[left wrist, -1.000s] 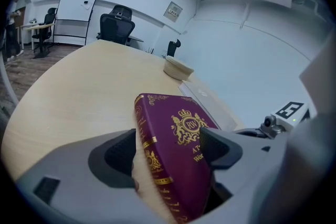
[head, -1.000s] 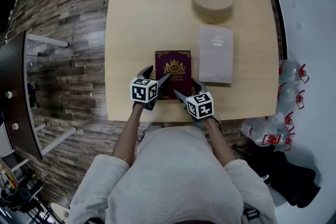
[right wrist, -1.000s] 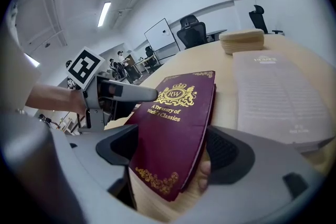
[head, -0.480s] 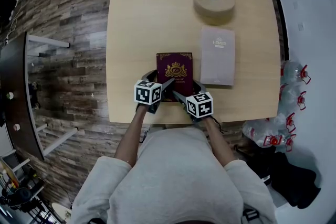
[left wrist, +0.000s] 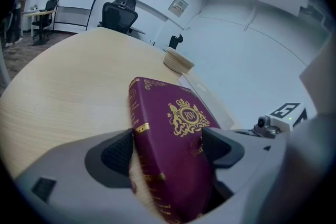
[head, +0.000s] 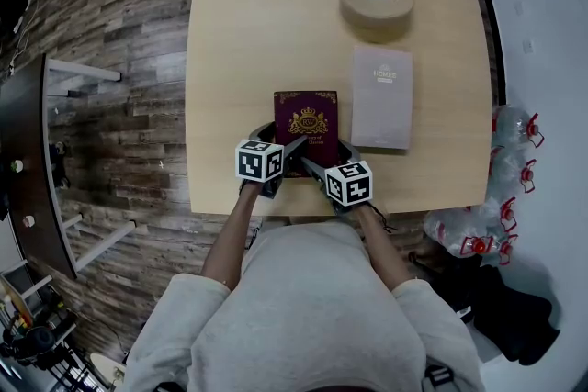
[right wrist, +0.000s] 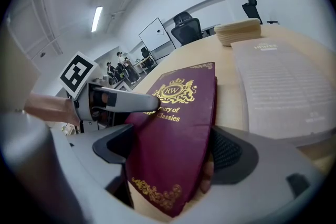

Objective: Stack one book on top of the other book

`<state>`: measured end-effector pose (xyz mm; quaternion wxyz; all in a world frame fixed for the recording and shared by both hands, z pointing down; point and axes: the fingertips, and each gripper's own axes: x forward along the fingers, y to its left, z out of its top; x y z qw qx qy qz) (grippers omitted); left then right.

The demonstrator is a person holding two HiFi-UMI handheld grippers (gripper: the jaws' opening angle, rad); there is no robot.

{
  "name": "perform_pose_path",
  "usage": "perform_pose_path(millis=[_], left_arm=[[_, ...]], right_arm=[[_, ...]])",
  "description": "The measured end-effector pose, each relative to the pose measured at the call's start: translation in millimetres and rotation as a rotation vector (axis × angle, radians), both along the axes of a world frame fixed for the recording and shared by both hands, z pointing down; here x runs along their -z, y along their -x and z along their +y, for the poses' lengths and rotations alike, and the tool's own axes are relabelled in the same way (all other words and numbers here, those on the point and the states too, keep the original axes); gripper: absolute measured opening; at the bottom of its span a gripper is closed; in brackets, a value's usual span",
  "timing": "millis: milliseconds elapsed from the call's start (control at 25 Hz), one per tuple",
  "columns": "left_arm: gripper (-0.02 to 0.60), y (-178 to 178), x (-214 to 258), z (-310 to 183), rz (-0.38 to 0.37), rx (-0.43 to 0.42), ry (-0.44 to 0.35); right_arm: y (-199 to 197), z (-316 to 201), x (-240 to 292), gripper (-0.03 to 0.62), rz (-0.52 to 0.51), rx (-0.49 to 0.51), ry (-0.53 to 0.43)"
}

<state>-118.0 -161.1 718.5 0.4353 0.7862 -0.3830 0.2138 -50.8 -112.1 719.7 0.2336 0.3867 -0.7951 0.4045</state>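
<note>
Maroon book point(head: 306, 117) lies flat near the bench's point(head: 248, 32) front edge. The grey book point(head: 382, 96) lies just beside it to the right, a thin gap between them. At the near-left corner is the left tool point(left wrist: 168, 150), at the near-right the right tool point(right wrist: 173, 153). Both have just been opening and stand wide (book corner between the jaws, not clamped). A tan roll point(head: 375, 0) sits farther back.

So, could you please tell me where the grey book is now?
In the head view the grey book lies flat on the right half of the table, just right of the maroon book, with the beige roll beyond its far end.
</note>
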Motion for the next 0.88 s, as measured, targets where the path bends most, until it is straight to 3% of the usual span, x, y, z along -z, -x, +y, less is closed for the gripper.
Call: perform_pose_path(millis=[440,880], left_arm=[[0.403,0,2,0,-0.017,0.028,-0.011],[0.403,1,18,-5,-0.026,0.054,-0.077]], right_arm=[[0,1,2,0.44,0.022,0.006,0.003],[0,-4,11,0.43,0.073,0.035,-0.057]])
